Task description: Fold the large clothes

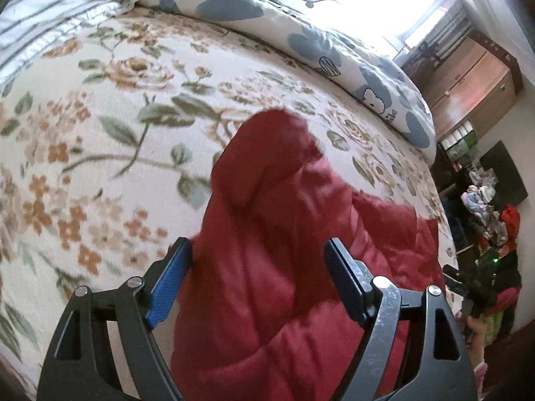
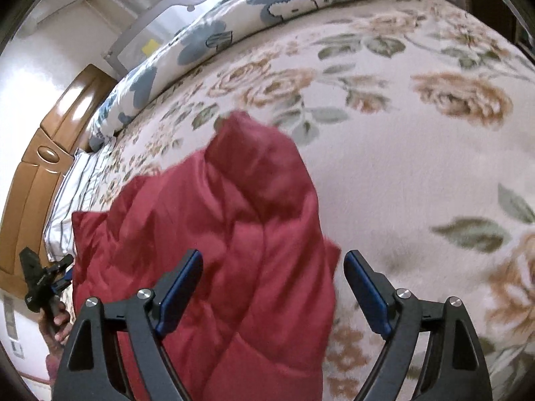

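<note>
A red quilted padded garment (image 1: 284,234) lies bunched on the floral bedspread (image 1: 117,117), one end pointing away from me. It also shows in the right wrist view (image 2: 234,234). My left gripper (image 1: 257,254) is open, its blue-padded jaws spread just above the garment's near end, gripping nothing. My right gripper (image 2: 272,267) is open too, jaws spread over the garment's right edge. The left gripper also shows at the left edge of the right wrist view (image 2: 43,277), and the right gripper at the right edge of the left wrist view (image 1: 468,284).
A rolled white duvet with blue flowers (image 1: 301,40) lies along the bed's far side. A striped pillow (image 1: 36,23) and a wooden headboard (image 2: 43,153) are at one end. A wooden dresser (image 1: 468,83) and a heap of clothes (image 1: 495,214) stand past the other end.
</note>
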The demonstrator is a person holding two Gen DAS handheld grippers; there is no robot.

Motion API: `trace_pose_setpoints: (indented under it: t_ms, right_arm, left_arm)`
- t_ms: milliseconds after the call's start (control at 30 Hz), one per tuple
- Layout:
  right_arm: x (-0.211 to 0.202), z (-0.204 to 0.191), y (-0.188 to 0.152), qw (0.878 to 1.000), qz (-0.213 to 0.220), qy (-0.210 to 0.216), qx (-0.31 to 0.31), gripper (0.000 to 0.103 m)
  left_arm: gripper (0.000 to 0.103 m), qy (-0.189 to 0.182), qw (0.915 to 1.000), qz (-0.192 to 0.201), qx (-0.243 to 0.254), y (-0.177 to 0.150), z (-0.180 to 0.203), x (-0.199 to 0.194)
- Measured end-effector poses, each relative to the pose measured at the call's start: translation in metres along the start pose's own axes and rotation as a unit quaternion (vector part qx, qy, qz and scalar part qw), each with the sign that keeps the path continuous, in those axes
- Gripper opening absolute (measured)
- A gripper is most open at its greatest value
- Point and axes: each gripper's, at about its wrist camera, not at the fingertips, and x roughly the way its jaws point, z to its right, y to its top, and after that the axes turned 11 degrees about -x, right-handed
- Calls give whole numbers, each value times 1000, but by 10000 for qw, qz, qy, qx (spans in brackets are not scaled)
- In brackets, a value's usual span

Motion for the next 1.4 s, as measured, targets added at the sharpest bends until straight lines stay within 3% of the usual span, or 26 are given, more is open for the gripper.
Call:
trace_pose_setpoints:
  t_ms: [233, 300, 333, 367, 400, 500, 767, 967, 1233, 1400]
  right_arm:
    - [25, -5, 42, 9996, 113, -248, -84, 88]
    - [34, -5, 49, 9997, 90, -207, -113, 80]
    - [37, -5, 51, 9997, 78, -223, -115, 72]
    - [40, -6, 52, 9996, 53, -246, -125, 51]
    - [43, -7, 53, 9996, 13, -268, -131, 36]
    - [40, -15, 53, 9991, 115, -303, -268, 21]
    - [24, -23, 76, 9952, 647, -665, -298, 15]
    - [61, -14, 80, 9946, 338, -943, -262, 15]
    - [86, -6, 71, 9952, 173, -946, -158, 15]
    - [92, -8, 70, 9935, 153, -1111, -190, 19]
  left_arm:
    - [81, 178, 9997, 12, 184, 28, 23, 32]
    - [78, 289, 9994, -12, 205, 35, 23, 42]
    - [71, 289, 9994, -50, 179, 37, 22, 47]
    - [46, 281, 9994, -115, 135, 40, 20, 51]
    - [24, 315, 9993, -161, 103, 40, 19, 54]
    - [15, 275, 9995, -180, 26, 42, 17, 55]
    - [13, 462, 9982, 280, 257, 63, 42, 51]
    - [13, 938, 9949, 86, 371, 67, 40, 93]
    - [14, 1055, 9939, -139, 277, 60, 25, 122]
    - [22, 1063, 9940, -175, 183, 59, 20, 123]
